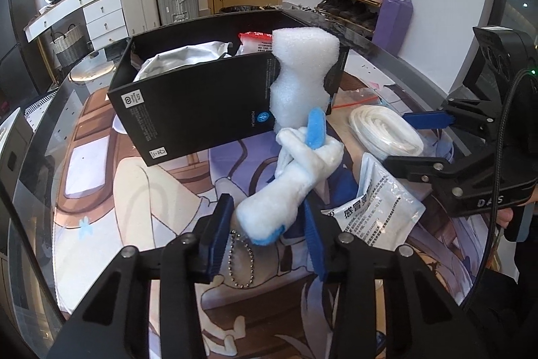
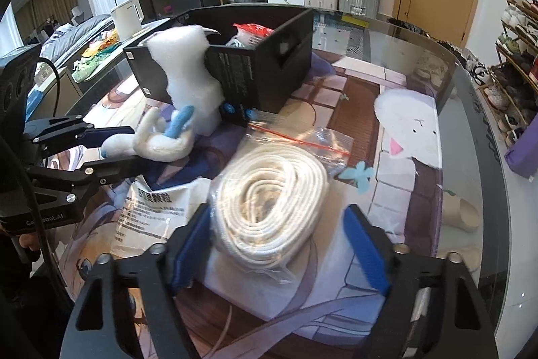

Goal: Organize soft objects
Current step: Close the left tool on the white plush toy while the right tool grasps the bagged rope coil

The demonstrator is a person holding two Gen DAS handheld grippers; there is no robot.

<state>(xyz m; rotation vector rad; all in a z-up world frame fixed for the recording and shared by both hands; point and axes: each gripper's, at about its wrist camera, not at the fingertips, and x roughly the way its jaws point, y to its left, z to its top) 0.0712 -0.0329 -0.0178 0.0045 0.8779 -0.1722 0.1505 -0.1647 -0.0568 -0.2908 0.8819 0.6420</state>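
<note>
A white plush toy with blue tips (image 1: 296, 177) lies on the printed mat between the pads of my left gripper (image 1: 269, 234), which is open around its lower end; a ball chain hangs from it. It also shows in the right wrist view (image 2: 158, 140). A white foam piece (image 1: 299, 79) leans against the black box (image 1: 188, 110), which holds a silver bag and a red-and-white packet. My right gripper (image 2: 279, 244) is open around a bagged coil of white rope (image 2: 269, 201). A white medicine pouch (image 1: 376, 204) lies between the two grippers.
A clear zip bag (image 2: 302, 140) lies behind the rope. The round glass table's edge (image 2: 470, 83) curves close on the right. Suitcases, a white drawer unit, a shoe rack and a door stand beyond the table.
</note>
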